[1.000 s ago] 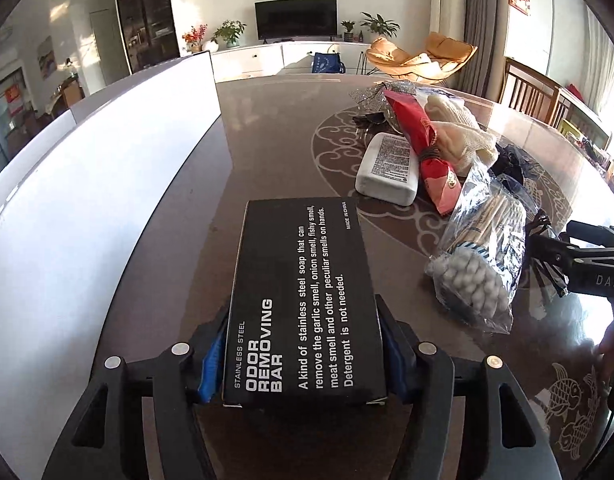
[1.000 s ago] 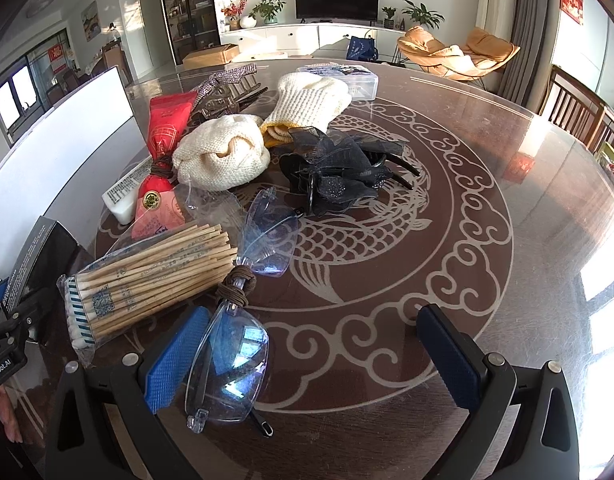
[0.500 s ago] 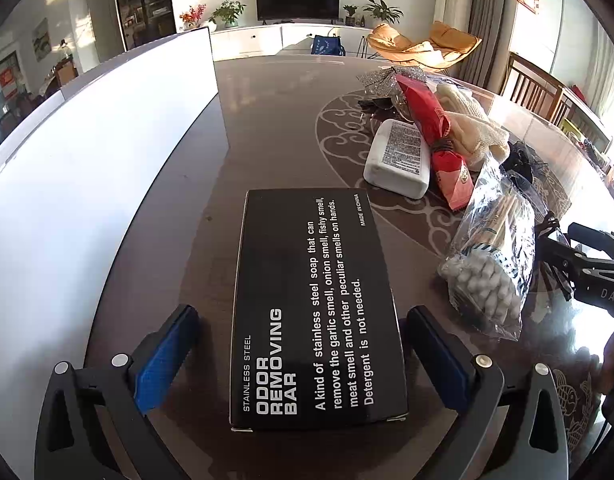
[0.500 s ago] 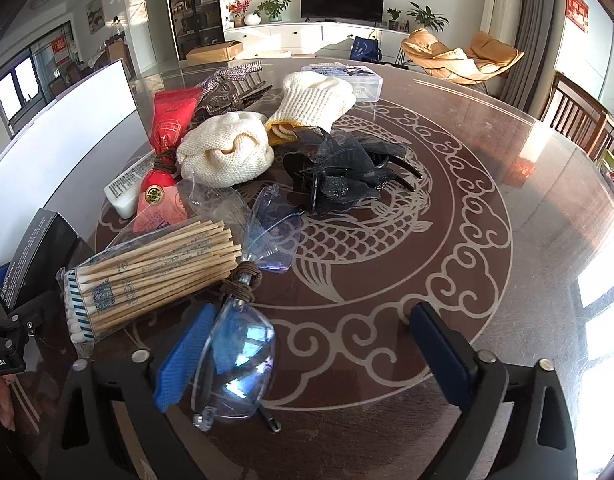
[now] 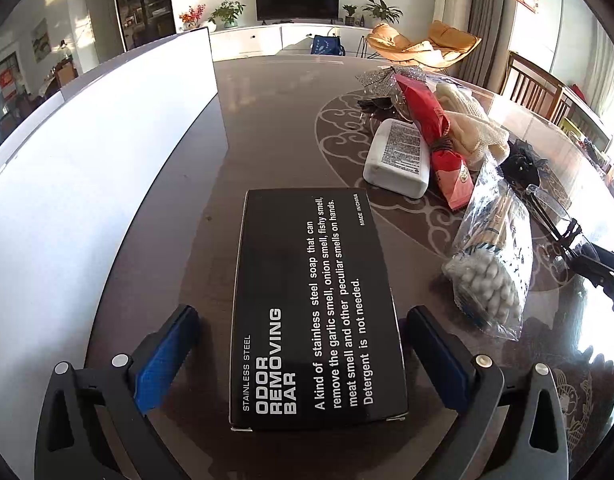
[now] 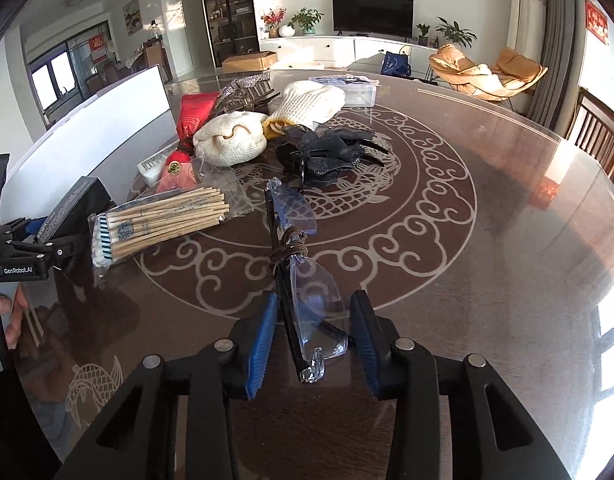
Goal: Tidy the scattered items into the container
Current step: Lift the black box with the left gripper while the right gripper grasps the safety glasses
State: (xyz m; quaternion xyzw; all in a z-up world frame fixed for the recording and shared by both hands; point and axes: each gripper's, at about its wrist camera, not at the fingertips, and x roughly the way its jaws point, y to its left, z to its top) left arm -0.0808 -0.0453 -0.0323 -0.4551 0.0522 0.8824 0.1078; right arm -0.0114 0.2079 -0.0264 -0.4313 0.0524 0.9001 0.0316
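Sunlit living room behind it all: a dark television (image 5: 297,0) on a long white cabinet, tan lounge chairs (image 6: 487,70) by the curtains. Up front, a glossy brown round table (image 6: 487,208) with a pale fish-and-cloud pattern.

Left wrist view first. The black box (image 5: 313,304), lettered "ODOR REMOVING BAR", lies flat on the table between the blue pads of the left gripper (image 5: 301,354), and there is clear space on both sides; those jaws stand wide and touch nothing. A tall white container wall (image 5: 107,160) rises just to the left, something the other camera catches only at a distance. To the right: a white bottle (image 5: 397,158) on its side, a red packet (image 5: 437,140) against it, and a clear bag of cotton swabs (image 5: 491,268).

Over to the right wrist view. This one gives the whole scatter: cream knitted gloves (image 6: 267,128), a black hair clip (image 6: 327,152), a clear lidded case (image 6: 351,88) at the far side. Closest in, clear safety glasses (image 6: 307,280) with a brown cord wound round the middle. One lens sits between the pads of the right gripper (image 6: 313,346). The jaws have just been opening, and a sliver of gap shows on each side, so no squeeze. At the left edge, a person's fingers (image 6: 11,312) hold the other gripper's handle.
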